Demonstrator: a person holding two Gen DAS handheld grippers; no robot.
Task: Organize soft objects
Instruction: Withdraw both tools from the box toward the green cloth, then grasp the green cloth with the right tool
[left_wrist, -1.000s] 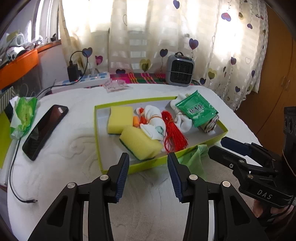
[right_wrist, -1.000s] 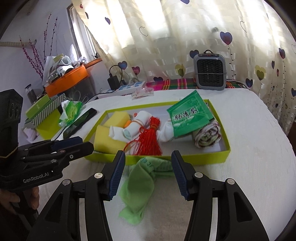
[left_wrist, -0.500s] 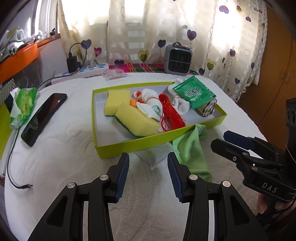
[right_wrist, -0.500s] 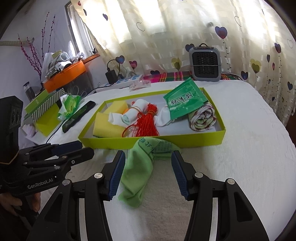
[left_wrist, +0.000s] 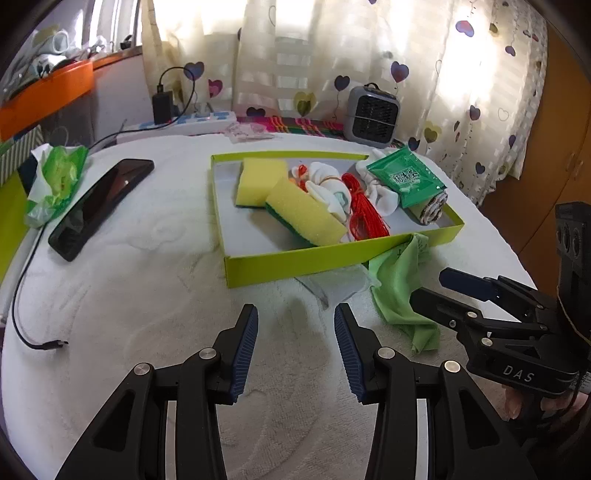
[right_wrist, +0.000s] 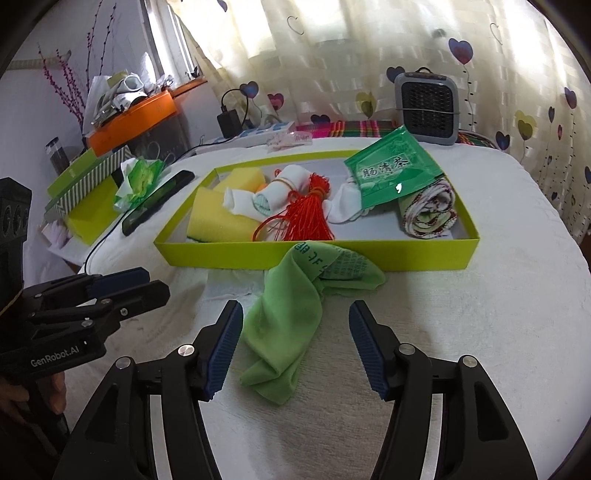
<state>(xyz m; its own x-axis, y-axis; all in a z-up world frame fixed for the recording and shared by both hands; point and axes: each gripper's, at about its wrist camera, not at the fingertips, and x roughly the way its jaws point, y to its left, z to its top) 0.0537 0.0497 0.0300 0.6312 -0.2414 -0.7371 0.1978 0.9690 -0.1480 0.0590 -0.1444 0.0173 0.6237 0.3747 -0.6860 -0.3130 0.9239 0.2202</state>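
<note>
Thing in hand: a crumpled light-green soft cloth (right_wrist: 291, 317) lies on the white-covered bench (right_wrist: 480, 332), outside the box, one end draped against the near wall of the shallow lime-green cardboard box (right_wrist: 424, 254).
Box contents: two yellow sponges (right_wrist: 216, 218), rolled white socks (right_wrist: 275, 192), a red tassel (right_wrist: 308, 218), a green foil packet (right_wrist: 393, 170) and a rolled patterned towel (right_wrist: 430, 212) already sit inside.
Right tool (right_wrist: 295, 343): empty, its jaws have just been opening and stand wide apart, with the near end of the cloth between and just below them, not pressed.
Left tool (left_wrist: 293, 347): jaws apart, nothing between them, over bare bench left of the cloth.
Key relation: the cloth's long axis runs from near to far, from the right tool toward the box wall, so the right hand is plainly the nearer.
Next move, as I judge: close on the near end, lift over the wall.
Risk: the far end may drag on the box rim.
</note>
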